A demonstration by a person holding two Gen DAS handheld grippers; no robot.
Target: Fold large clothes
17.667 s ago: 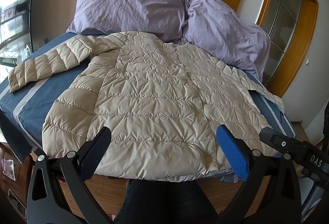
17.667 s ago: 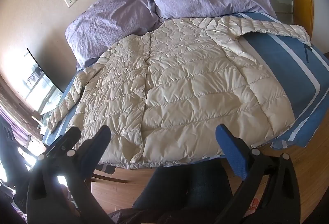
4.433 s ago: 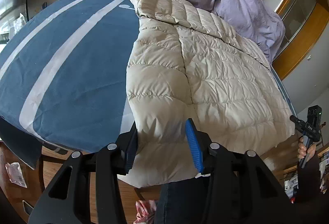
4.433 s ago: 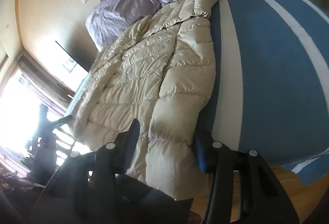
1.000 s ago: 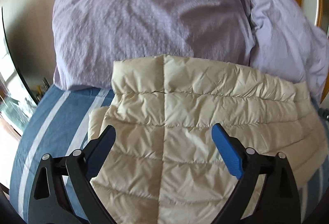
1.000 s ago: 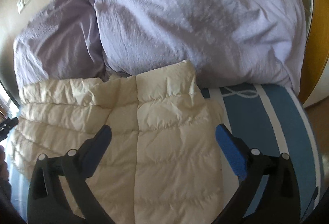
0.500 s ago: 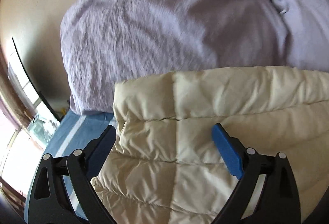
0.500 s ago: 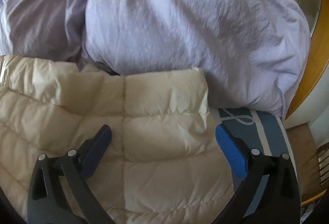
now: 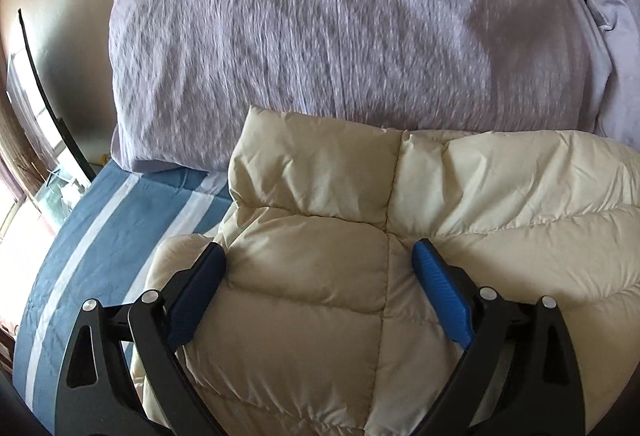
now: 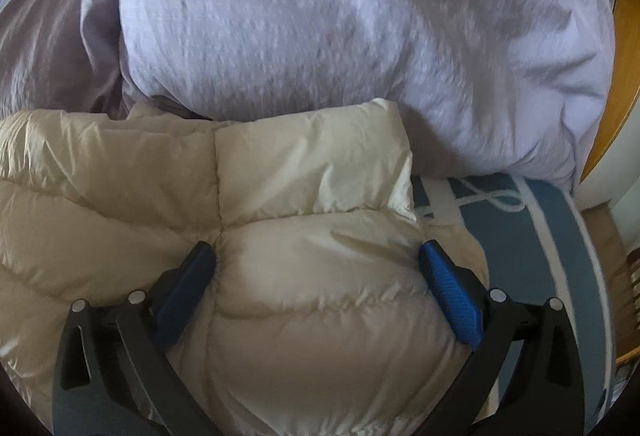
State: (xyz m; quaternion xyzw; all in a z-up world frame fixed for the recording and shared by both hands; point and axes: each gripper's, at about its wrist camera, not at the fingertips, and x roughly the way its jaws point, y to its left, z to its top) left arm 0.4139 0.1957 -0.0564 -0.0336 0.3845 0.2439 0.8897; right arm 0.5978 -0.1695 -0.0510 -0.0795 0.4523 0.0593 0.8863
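Note:
A cream quilted down jacket lies folded on the bed, its doubled edge up against the pillows. My left gripper stands open low over the jacket's left corner, blue pads spread to either side of a puffed panel. In the right wrist view the same jacket fills the lower half. There my right gripper is open too, fingers straddling the right corner. Neither gripper holds any fabric.
Two lilac pillows rise directly behind the jacket. The blue bedspread with white stripes shows at the left and right. A wooden frame stands at the far right, a window at the far left.
Both grippers have pushed forward and lower toward the pillows. The jacket's folded edge now sits closer between the open fingers, and the pillows loom larger.

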